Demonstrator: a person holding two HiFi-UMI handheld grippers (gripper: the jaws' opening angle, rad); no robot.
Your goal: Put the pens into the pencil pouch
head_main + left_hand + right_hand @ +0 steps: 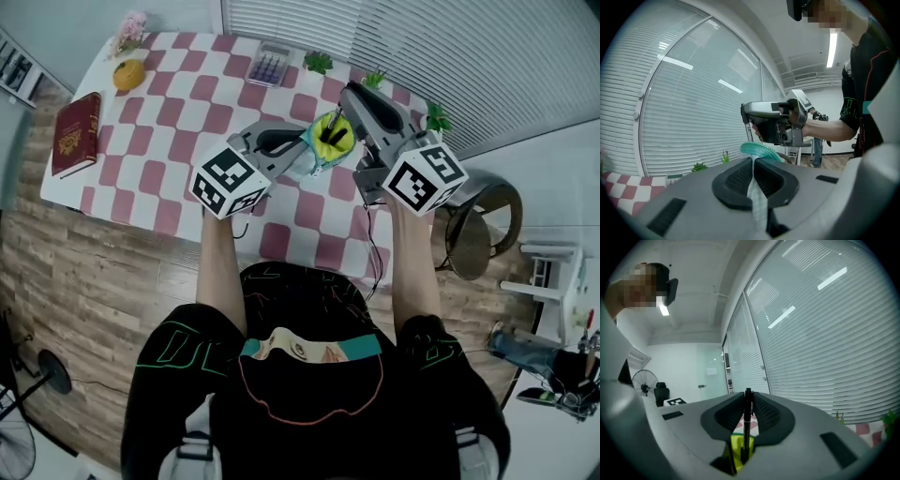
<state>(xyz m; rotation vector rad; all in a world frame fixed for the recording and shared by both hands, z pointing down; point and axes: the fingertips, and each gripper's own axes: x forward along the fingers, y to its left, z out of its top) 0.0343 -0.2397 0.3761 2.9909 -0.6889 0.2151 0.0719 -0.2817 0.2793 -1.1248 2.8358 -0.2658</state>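
left gripper [753,174] clamps the pencil pouch [330,141] rim, right gripper [748,401] clamps an upright pen [746,427], its lower end apparently inside the pouch.

Surface [187,103]: pink-and-white checked top. Dark red book [76,134] lies flat at the left edge. Orange [129,74] and pink flowers [130,31] sit at the far-left corner, flowers nearest the corner. Calculator [270,64] is on the far edge. Three small green plants [318,63] are spaced along the far edge toward the right corner.
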